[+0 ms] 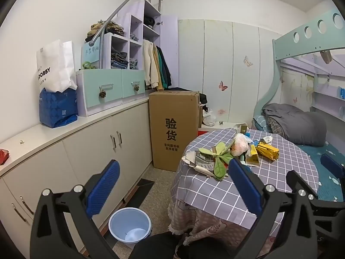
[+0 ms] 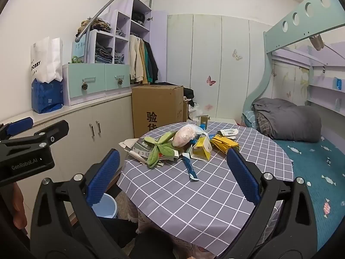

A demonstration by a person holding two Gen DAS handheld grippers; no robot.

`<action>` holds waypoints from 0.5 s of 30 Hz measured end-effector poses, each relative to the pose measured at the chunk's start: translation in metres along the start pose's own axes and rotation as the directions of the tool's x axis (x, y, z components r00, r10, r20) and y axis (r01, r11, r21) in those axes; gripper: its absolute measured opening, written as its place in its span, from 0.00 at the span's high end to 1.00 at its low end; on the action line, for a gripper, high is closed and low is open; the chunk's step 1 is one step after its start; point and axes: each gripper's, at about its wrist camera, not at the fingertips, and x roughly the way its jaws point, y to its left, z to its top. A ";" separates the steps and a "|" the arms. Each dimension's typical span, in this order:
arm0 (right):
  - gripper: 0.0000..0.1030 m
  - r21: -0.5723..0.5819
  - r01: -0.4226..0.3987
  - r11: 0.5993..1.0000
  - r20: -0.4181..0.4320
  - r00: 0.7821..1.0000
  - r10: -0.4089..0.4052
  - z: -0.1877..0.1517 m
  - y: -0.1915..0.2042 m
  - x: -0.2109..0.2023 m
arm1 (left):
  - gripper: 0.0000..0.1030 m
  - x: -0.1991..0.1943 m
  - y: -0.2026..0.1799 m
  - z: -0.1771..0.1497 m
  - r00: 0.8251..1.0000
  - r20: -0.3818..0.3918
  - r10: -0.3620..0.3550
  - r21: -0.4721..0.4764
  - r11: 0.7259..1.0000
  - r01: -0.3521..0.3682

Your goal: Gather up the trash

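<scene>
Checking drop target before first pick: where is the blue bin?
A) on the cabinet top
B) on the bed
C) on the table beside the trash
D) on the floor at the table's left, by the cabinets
D: the bin stands on the floor between the cabinets and the table, below the trash piled on the tabletop.

bucket [image 2: 105,207] half hidden behind tongs [image 2: 172,177]

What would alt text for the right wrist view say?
The open right gripper faces a round table with a grey checked cloth, littered with a yellow carton, a blue wrapper and crumpled paper. A blue bin stands lower left.
</scene>
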 end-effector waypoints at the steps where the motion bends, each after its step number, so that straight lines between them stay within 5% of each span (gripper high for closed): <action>1: 0.06 0.000 0.000 1.000 0.000 1.000 0.000 -0.001 0.000 0.000 | 0.04 0.000 -0.001 -0.001 1.000 0.000 0.000 0.000 1.000 0.000; 15: 0.06 -0.002 0.000 1.000 -0.010 1.000 0.000 -0.010 0.001 0.009 | 0.04 0.003 -0.001 -0.001 1.000 -0.007 -0.002 0.001 1.000 0.002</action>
